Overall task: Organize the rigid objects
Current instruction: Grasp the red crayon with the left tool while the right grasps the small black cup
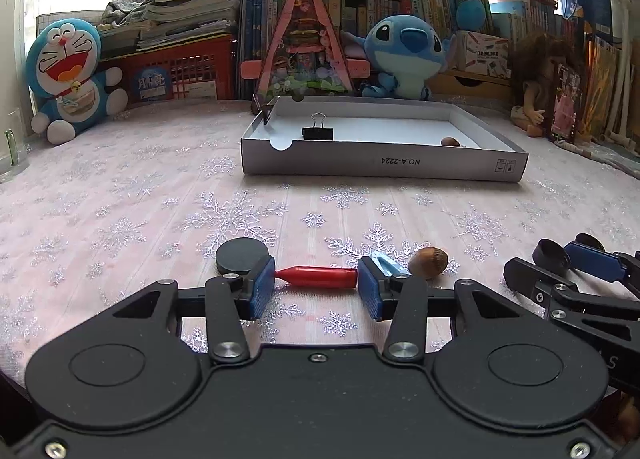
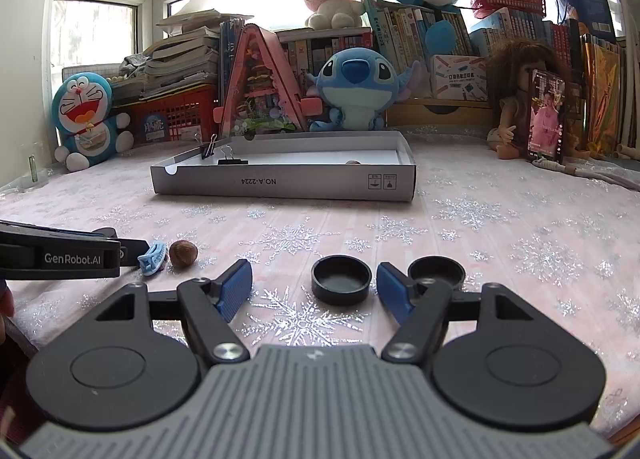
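Red cylinder (image 1: 318,277) lies on the tabletop (image 1: 160,211) between the pads of the left claw (image 1: 316,285), long axis crosswise, running pad to pad. Each blue pad meets one end of it, tapered end at the left pad, flat end at the right. Left claw reads as closed on the cylinder end to end, though whether it is lifted off the cloth I cannot tell.

Places relative to the cylinder: black disc (image 1: 240,255) just left and a little beyond; pale blue clip (image 1: 386,262) and brown nut (image 1: 428,262) just right, behind the right pad. White box (image 1: 380,167) sits well beyond, across open cloth, with a binder clip (image 1: 317,131) and a second nut (image 1: 451,141) already inside.

Right claw (image 2: 314,291) is off to the right of the cylinder, well apart from it. Its jaws stand wide and grip nothing. A black cap (image 2: 341,279) lies between its pads, nearer the right pad and touching neither; another cap (image 2: 437,271) sits behind the right finger.

Judgement: the left hand is the nearer one for the cylinder, already on it. An end-to-end hold on a smooth round piece looks prone to slipping or pivoting. The next move likely needs a straight carry forward to the box.
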Demonstrator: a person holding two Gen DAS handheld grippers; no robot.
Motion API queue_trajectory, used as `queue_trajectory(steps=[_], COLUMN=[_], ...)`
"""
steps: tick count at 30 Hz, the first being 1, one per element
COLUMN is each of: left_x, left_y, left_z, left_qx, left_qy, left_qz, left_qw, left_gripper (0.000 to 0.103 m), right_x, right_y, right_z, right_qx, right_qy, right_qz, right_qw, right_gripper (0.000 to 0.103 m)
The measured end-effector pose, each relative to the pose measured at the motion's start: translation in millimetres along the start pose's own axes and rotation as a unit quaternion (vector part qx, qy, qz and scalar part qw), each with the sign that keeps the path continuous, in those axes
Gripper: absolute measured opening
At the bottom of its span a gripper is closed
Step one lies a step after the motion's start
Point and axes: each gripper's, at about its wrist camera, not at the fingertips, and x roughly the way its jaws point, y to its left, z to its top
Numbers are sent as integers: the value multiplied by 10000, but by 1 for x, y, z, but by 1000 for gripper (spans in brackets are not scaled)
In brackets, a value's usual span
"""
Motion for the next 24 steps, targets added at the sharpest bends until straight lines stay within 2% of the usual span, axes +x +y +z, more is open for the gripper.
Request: queue_trajectory(steps=[7, 10, 12, 13, 24], left_x=[-2, -3, -3, -4, -10], left_y=[1, 2, 1, 2, 4], left_z=[-1, -1, 0, 1, 15], left_qx=[23, 37, 29, 24, 95], left_qy=[-17, -17, -13, -10, -115], left_qz=[-18, -24, -47, -73, -165], left_qw=[10000, 10000, 10000, 10000, 9998], left_gripper=[42, 42, 42, 42, 42], right_x=[1, 0, 0, 0, -2], right_y=[1, 0, 0, 0, 2], right_z=[0, 1, 2, 2, 12], right_qx=[27, 36, 14, 10, -64], right_qy=[-7, -9, 12, 18, -64], right_qz=[-62, -101, -125, -126, -101], right_qw=[10000, 9999, 9999, 9999, 9999], right_gripper=[73, 57, 41, 38, 38])
